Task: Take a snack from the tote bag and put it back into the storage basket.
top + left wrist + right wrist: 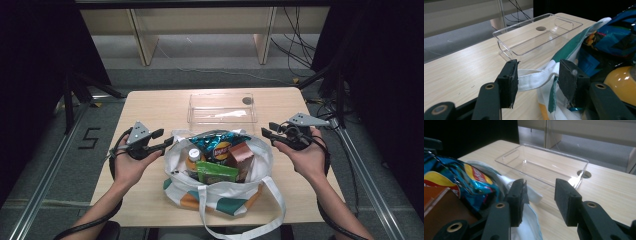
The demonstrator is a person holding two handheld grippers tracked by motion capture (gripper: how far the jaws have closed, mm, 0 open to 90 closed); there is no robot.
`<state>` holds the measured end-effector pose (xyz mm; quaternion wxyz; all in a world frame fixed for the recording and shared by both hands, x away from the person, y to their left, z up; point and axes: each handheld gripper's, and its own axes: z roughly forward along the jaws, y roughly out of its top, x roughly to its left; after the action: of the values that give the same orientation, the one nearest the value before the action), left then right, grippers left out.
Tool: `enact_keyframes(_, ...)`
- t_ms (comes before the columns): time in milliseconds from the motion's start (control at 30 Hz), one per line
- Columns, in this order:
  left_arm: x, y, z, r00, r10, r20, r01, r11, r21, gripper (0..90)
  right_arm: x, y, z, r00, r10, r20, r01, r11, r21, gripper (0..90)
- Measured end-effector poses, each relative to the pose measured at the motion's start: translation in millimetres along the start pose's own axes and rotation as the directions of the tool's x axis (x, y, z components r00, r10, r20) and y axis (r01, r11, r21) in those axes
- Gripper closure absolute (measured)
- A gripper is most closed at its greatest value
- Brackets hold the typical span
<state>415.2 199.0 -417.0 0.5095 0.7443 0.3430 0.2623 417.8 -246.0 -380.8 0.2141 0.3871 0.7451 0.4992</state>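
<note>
Cloth bag (220,192), soft and white with green and orange patches, sits on the wooden tabletop (150,112), stuffed with a shiny chip packet (217,142). Left gripper (162,140) and right gripper (266,135) flank it, fingers half open, holding nothing; a strap (534,78) lies between the left fingers.

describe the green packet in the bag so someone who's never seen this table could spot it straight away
On the wooden table, in front of the clear plastic tray, sits an open white tote bag full of groceries. The green packet lies flat at the bag's near edge, below the blue chip bag and left of the brown carton; it is the one green item.
</note>
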Motion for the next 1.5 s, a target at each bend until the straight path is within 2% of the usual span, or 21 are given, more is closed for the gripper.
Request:
enact_keyframes(67, 0.7, -0.7, 0.0, 0.9999, -0.014, -0.001, 0.014, 0.9999, -0.001, 47.4, 1.6, 2.1, -0.5, 0.9998, -0.014, 0.011, 0.014, 1.000, -0.024, 59.1)
enact_keyframes(133, 1.3, -1.5, -0.5, 0.9999, -0.010, -0.010, 0.010, 0.9999, 0.010, 46.4, 4.1, 4.4, -1.8, 1.0000, -0.006, -0.001, 0.005, 1.000, -0.021, 58.9)
enact_keyframes(167, 1.2, -2.5, -0.3, 0.9998, -0.017, -0.009, 0.017, 0.9998, 0.012, 46.1, 3.8, 5.9, -1.6, 0.9997, -0.020, -0.011, 0.020, 0.999, -0.029, 58.8)
enact_keyframes(233, 1.8, -3.5, 0.2, 0.9999, -0.016, -0.004, 0.016, 0.9998, 0.015, 45.6, 8.4, 8.5, -2.2, 0.9996, 0.007, -0.026, -0.009, 0.999, -0.045, 58.7)
enact_keyframes(367, 1.6, -3.4, 0.8, 0.9997, -0.024, -0.009, 0.024, 0.9996, 0.017, 45.0, 15.9, 15.2, -2.2, 0.9984, 0.000, -0.056, -0.004, 0.998, -0.063, 58.3)
enact_keyframes(433, 1.5, -3.0, 1.1, 0.9998, -0.019, -0.008, 0.020, 0.9996, 0.019, 44.8, 18.0, 18.2, -1.3, 0.9974, -0.028, -0.066, 0.023, 0.997, -0.069, 58.0)
enact_keyframes(467, 1.0, -3.1, 1.4, 0.9997, -0.021, -0.008, 0.022, 0.9996, 0.020, 44.7, 21.0, 19.4, -1.9, 0.9975, -0.008, -0.070, 0.003, 0.998, -0.060, 58.0)
enact_keyframes(700, 2.1, -4.3, 1.2, 0.9995, -0.028, -0.014, 0.028, 0.9994, 0.022, 44.3, 30.9, 29.4, 0.8, 0.9924, -0.003, -0.123, -0.006, 0.997, -0.078, 57.1)
enact_keyframes(733, 2.4, -4.3, 1.1, 0.9995, -0.026, -0.015, 0.027, 0.9995, 0.020, 44.2, 30.9, 30.5, 2.2, 0.9915, -0.021, -0.128, 0.010, 0.996, -0.091, 56.8)
enact_keyframes(767, 2.6, -4.2, 1.0, 0.9995, -0.027, -0.015, 0.027, 0.9995, 0.019, 44.2, 33.7, 31.4, 2.2, 0.9897, -0.006, -0.143, -0.005, 0.997, -0.081, 56.6)
enact_keyframes(900, 2.3, -3.8, 0.9, 0.9996, -0.025, -0.016, 0.026, 0.9995, 0.018, 43.8, 40.8, 33.7, 7.0, 0.9839, -0.014, -0.178, -0.003, 0.996, -0.095, 55.4)
enact_keyframes(1067, 3.0, -3.6, 0.6, 0.9996, -0.022, -0.017, 0.023, 0.9996, 0.015, 43.6, 47.2, 32.0, 13.2, 0.9766, -0.028, -0.213, 0.011, 0.997, -0.079, 54.6)
enact_keyframes(1167, 3.3, -3.6, 0.7, 0.9997, -0.018, -0.017, 0.019, 0.9997, 0.017, 43.4, 50.6, 29.3, 16.9, 0.9704, -0.037, -0.239, 0.030, 0.999, -0.035, 55.1)
enact_keyframes(1200, 3.0, -3.7, 0.7, 0.9997, -0.019, -0.017, 0.020, 0.9997, 0.017, 43.3, 51.4, 28.6, 17.1, 0.9701, -0.024, -0.242, 0.021, 1.000, -0.013, 55.6)
enact_keyframes(1267, 2.6, -3.7, 0.9, 0.9997, -0.017, -0.018, 0.018, 0.9997, 0.016, 43.2, 50.4, 26.7, 19.5, 0.9691, -0.034, -0.244, 0.034, 0.999, -0.004, 57.5)
enact_keyframes(1300, 2.4, -3.7, 0.9, 0.9997, -0.017, -0.017, 0.018, 0.9997, 0.016, 43.2, 51.7, 25.6, 19.5, 0.9719, -0.022, -0.235, 0.024, 1.000, 0.007, 59.3)
enact_keyframes(1333, 2.4, -3.6, 0.9, 0.9998, -0.014, -0.018, 0.014, 0.9998, 0.016, 43.0, 51.1, 25.4, 18.6, 0.9749, -0.031, -0.221, 0.037, 0.999, 0.022, 61.5)
enact_keyframes(1400, 2.4, -3.6, 1.0, 0.9997, -0.014, -0.018, 0.015, 0.9998, 0.016, 42.9, 50.2, 23.8, 20.9, 0.9746, -0.060, -0.216, 0.066, 0.998, 0.020, 65.5)
enact_keyframes(1433, 2.6, -3.7, 1.1, 0.9997, -0.014, -0.019, 0.014, 0.9998, 0.017, 42.9, 50.2, 23.0, 22.1, 0.9719, -0.051, -0.230, 0.059, 0.998, 0.029, 66.8)
enact_keyframes(1467, 2.8, -3.8, 1.1, 0.9997, -0.013, -0.020, 0.013, 0.9998, 0.017, 42.8, 48.3, 22.6, 22.3, 0.9739, -0.079, -0.213, 0.087, 0.996, 0.031, 67.9)
enact_keyframes(1500, 2.9, -3.8, 1.1, 0.9997, -0.012, -0.020, 0.013, 0.9998, 0.017, 42.8, 49.4, 20.9, 24.5, 0.9734, -0.050, -0.223, 0.060, 0.997, 0.039, 68.5)
